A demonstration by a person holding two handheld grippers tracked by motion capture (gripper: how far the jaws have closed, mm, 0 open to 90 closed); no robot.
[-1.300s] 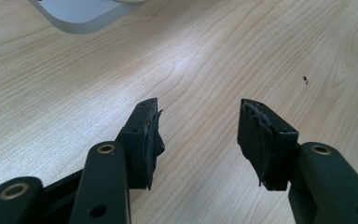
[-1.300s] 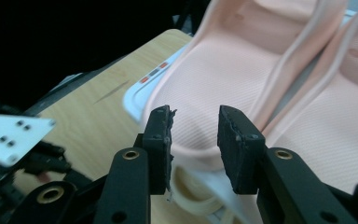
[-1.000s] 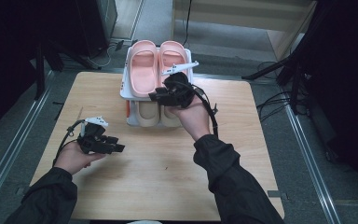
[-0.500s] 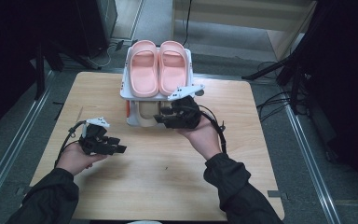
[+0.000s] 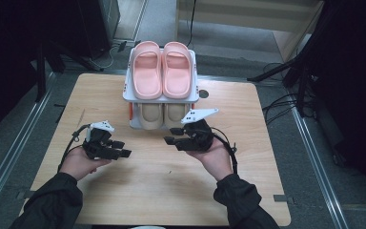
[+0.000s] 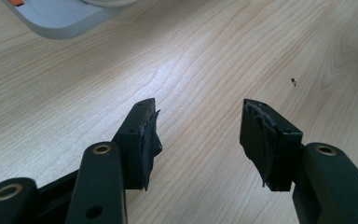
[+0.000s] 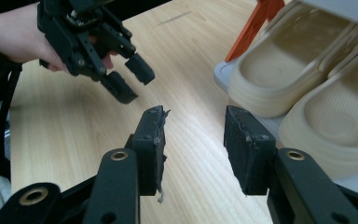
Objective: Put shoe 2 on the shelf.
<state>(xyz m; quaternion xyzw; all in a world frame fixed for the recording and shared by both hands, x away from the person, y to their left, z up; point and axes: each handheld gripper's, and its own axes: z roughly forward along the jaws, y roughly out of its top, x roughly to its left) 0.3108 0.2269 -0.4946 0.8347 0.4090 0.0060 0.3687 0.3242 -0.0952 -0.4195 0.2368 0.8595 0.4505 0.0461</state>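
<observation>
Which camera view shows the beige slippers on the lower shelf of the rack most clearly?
The right gripper view: the beige slippers lie close there, their footbeds open to the camera, on the lower shelf of the rack. The high view shows their front ends under the pink slippers' shelf. The left gripper view gives one grey corner of the rack.

We see pink slippers (image 5: 163, 69) above cream ones (image 7: 307, 88), a seemingly grey rack (image 5: 193, 95), orange struts (image 7: 258, 25).

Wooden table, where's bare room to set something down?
The wooden table is bare along its near edge and right side, right of the right claw. Its left strip beyond the left claw is bare too. Crowded: the far middle, around the grey two-tier shoe rack.
</observation>
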